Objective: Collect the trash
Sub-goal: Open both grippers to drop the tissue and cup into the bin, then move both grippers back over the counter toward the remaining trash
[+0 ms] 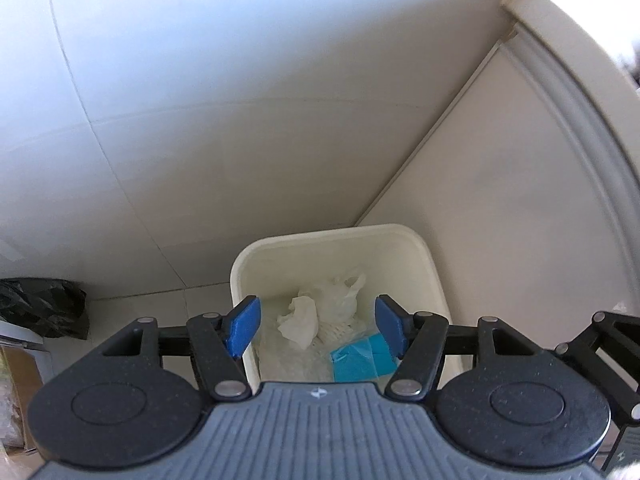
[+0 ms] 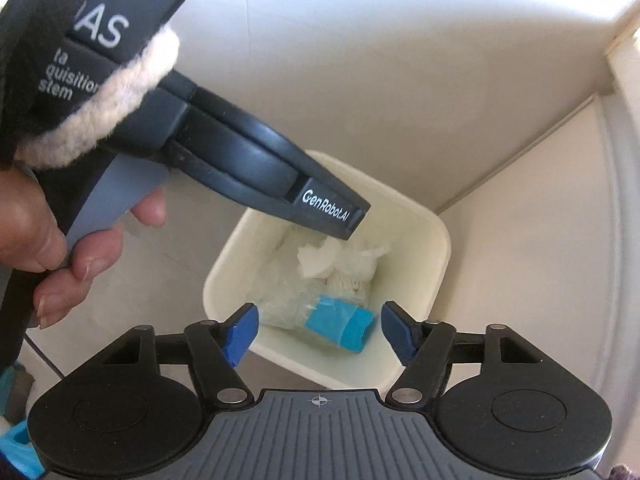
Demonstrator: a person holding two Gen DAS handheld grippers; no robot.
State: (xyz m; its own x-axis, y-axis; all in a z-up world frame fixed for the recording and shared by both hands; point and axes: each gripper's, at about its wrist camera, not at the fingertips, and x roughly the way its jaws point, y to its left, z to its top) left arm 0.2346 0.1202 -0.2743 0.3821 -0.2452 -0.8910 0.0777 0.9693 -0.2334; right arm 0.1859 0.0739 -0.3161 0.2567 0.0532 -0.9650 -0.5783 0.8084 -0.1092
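Both grippers hang over the cream bin (image 1: 424,256) on the floor, by the wall corner. Left gripper (image 1: 318,326) jaws open, empty; right gripper (image 2: 316,330) likewise. Blue wrapper (image 2: 340,322) lies in the bin directly below the right jaws, long axis crosswise.

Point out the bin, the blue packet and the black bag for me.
bin (image 1: 434,276): left wrist view, right rim.
blue packet (image 2: 334,322): right wrist view, its middle.
black bag (image 1: 44,306): left wrist view, crumpled middle.
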